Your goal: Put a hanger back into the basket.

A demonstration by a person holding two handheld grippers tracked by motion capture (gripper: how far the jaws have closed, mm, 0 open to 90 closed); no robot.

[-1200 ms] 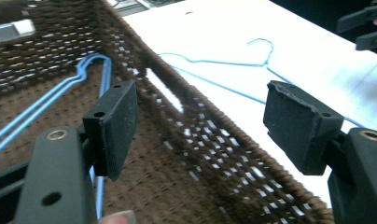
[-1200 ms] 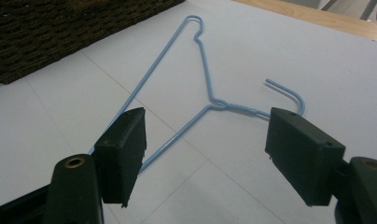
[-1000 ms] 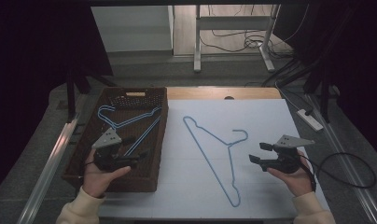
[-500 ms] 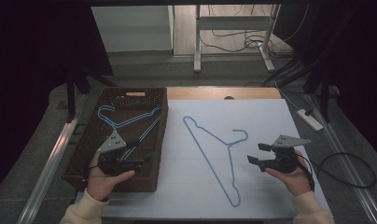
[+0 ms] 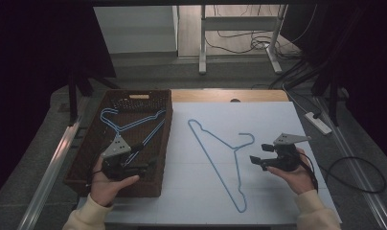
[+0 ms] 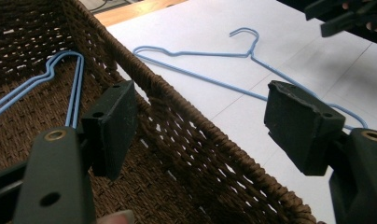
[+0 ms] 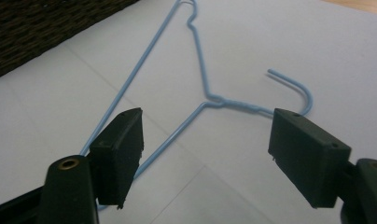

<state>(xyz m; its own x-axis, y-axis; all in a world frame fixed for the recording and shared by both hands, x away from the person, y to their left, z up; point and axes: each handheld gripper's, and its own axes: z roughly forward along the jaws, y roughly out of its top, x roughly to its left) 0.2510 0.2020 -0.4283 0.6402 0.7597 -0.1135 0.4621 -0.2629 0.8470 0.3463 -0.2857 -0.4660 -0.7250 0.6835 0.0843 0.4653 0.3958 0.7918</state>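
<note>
A blue wire hanger (image 5: 215,139) lies flat on the white sheet (image 5: 278,120), with its hook toward my right gripper (image 5: 255,157). That gripper is open just to the right of the hook and holds nothing; in the right gripper view its jaws (image 7: 207,121) frame the hanger's neck (image 7: 203,70) from above. A brown wicker basket (image 5: 166,139) at the left holds more blue hangers (image 5: 119,128). My left gripper (image 5: 151,165) hovers open over the basket's near end. In the left gripper view its jaws (image 6: 200,107) straddle the basket's rim (image 6: 186,121) without touching.
The wooden table edge (image 5: 220,96) shows beyond the sheet. A power strip (image 5: 318,123) and a looped cable (image 5: 364,172) lie on the floor to the right. Desk legs and cables stand farther back. The other gripper (image 6: 345,18) shows at the top right of the left gripper view.
</note>
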